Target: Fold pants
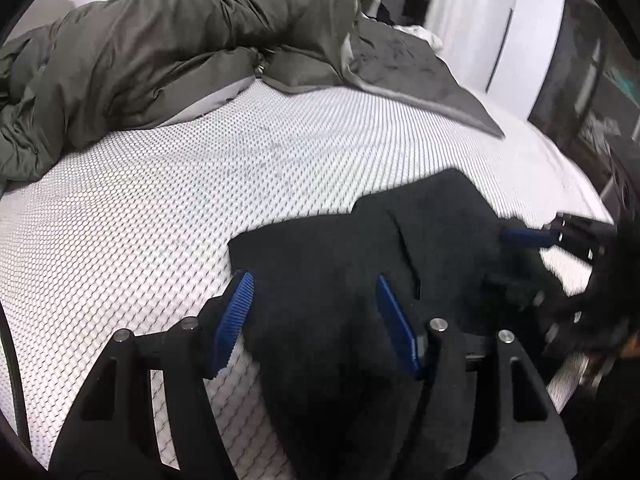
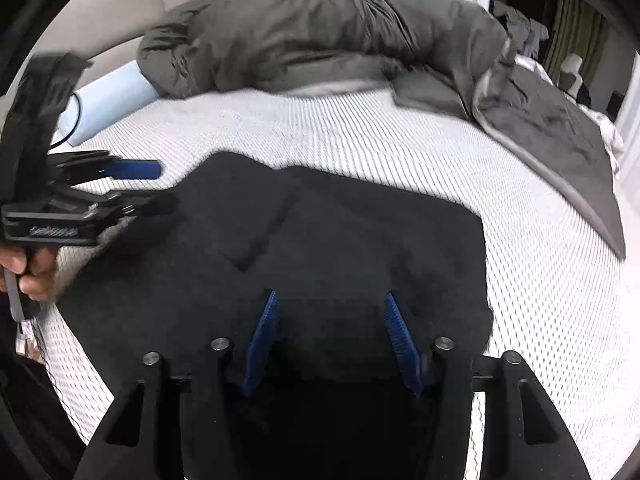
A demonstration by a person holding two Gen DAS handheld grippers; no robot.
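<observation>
From the left wrist we see our left gripper [image 1: 314, 308] with jaws apart and nothing clamped, above the near left edge of the black pants [image 1: 360, 264] lying folded on the white mattress [image 1: 160, 200]. From the right wrist, our right gripper [image 2: 332, 332] hangs over the pants [image 2: 340, 232], likewise spread and empty; a grey duvet [image 2: 320, 36] lies heaped beyond.

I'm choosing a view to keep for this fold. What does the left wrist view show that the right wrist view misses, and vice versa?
Only the left wrist view: the right hand-held gripper side-on, over the pants' far edge.
Only the right wrist view: a pale blue cylindrical bolster, and the person's hand holding the left hand-held gripper.
Both: black folded pants on the white textured mattress, and the olive-grey duvet.
</observation>
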